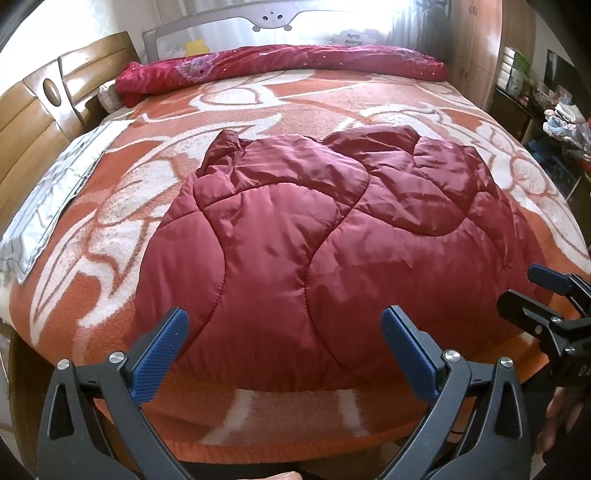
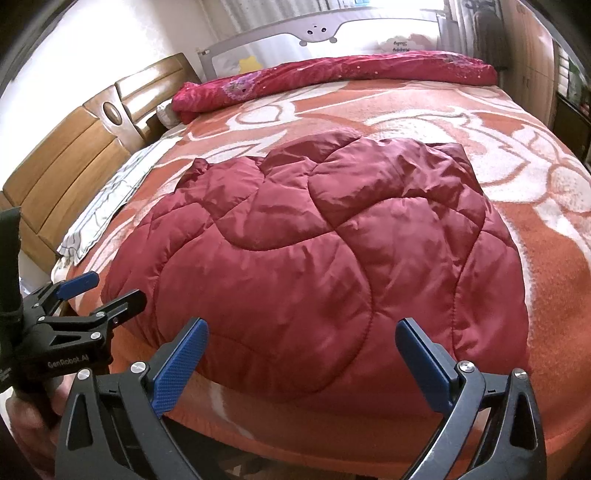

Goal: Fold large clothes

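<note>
the quilted red coat [image 1: 332, 251] takes up the middle of the bed [image 1: 177, 110], and bare blanket shows on every side of the coat: a wide strip beyond it up to the rolled red quilt [image 1: 280, 64], a band to its left reaching the grey-white cloth [image 1: 48, 199], and a narrow strip along its near edge. past the rolled quilt the grey bed rail [image 2: 321, 31] closes off the far side, and the wooden headboard [image 2: 74, 147] walls in the left. both hand-held grippers, left [image 1: 282, 347] and right [image 2: 301, 360], hang with jaws wide apart at the coat's near edge, close beside each other.
</note>
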A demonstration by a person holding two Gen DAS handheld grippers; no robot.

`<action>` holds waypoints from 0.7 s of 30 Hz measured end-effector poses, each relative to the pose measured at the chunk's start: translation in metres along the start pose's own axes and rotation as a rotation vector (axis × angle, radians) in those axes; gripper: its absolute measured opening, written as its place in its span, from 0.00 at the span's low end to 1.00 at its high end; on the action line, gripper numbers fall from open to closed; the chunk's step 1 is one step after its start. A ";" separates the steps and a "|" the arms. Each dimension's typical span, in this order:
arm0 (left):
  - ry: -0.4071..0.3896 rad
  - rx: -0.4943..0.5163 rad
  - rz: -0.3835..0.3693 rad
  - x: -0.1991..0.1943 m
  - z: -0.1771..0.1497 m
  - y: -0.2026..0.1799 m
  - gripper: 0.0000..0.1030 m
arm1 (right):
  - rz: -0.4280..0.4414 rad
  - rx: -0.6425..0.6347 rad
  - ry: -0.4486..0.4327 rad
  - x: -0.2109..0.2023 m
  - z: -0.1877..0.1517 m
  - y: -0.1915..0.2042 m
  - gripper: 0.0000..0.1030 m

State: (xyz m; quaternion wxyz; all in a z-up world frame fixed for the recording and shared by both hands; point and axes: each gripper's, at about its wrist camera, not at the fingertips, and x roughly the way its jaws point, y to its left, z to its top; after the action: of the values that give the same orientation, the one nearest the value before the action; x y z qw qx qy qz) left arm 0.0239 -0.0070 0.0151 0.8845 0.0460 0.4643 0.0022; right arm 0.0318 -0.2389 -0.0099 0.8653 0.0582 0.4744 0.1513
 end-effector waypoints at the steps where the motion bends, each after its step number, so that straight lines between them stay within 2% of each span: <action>1: -0.001 -0.001 0.000 0.000 0.000 0.000 1.00 | 0.000 0.000 0.000 0.000 0.000 0.000 0.99; 21: -0.006 -0.002 -0.001 -0.003 0.006 -0.001 1.00 | -0.001 -0.015 -0.023 -0.007 0.012 0.002 0.99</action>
State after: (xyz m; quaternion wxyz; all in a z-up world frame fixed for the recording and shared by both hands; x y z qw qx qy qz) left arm 0.0268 -0.0089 0.0205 0.8859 0.0448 0.4617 0.0019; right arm 0.0380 -0.2383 0.0030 0.8712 0.0532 0.4632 0.1537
